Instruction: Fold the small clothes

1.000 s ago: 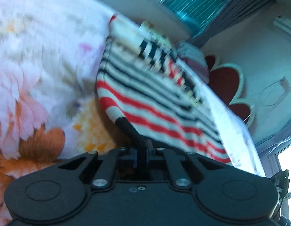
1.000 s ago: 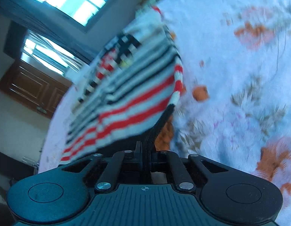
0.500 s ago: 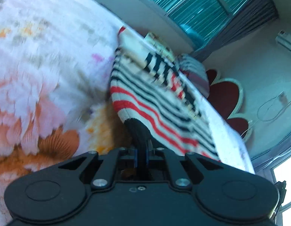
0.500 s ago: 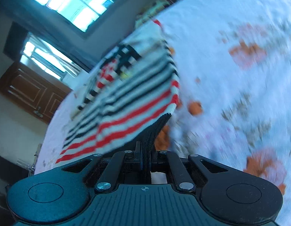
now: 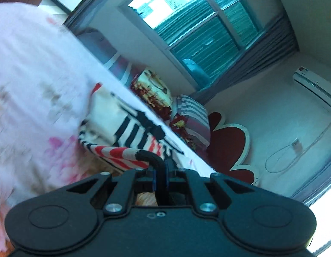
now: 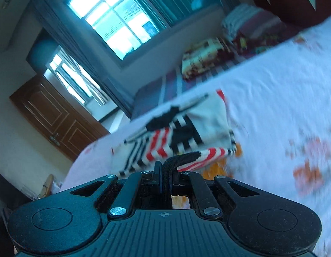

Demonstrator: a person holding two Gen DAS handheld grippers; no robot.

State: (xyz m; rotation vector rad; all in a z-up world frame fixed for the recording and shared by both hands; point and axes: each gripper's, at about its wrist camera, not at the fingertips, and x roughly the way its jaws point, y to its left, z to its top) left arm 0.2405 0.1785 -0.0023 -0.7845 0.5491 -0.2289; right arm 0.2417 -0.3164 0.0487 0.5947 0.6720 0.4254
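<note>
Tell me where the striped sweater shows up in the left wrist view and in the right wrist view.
Left wrist: the striped sweater sits left of centre, just above the left gripper, which is shut on its black hem.
Right wrist: it lies at centre, just above the right gripper, also shut on the hem.
Shared landmark: the yellow and red patterned pillow beyond the floral bedsheet.
</note>
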